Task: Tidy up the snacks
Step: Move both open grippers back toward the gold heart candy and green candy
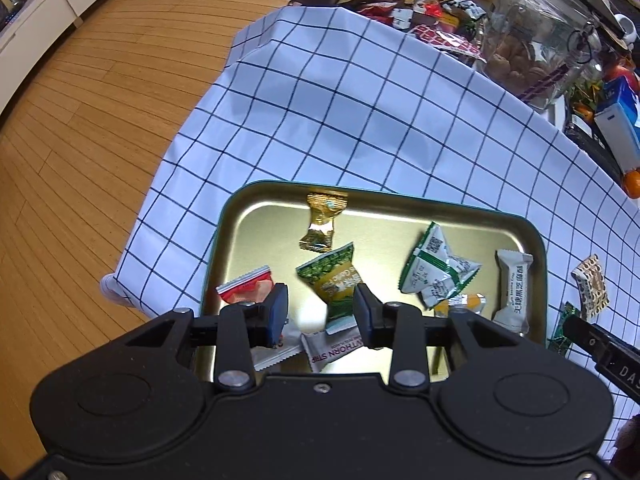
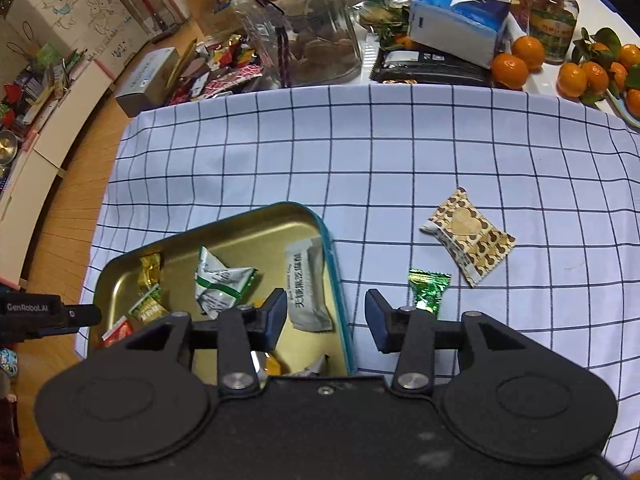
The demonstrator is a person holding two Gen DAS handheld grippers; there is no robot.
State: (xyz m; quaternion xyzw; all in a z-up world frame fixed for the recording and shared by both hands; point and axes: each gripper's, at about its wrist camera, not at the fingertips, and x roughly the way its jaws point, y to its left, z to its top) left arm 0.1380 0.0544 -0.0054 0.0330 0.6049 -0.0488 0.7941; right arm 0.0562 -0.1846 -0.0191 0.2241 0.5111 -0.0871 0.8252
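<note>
Here both hand-held grippers [image 1: 322, 312] [image 2: 327, 322] gape, empty.

Warm wooden plank floor [image 1: 80, 128] fills the left of the frame; low white cabinets [image 1: 60, 4] run along the upper left; a white, dark-gridded cloth [image 2: 360, 152] covers the surface.
</note>
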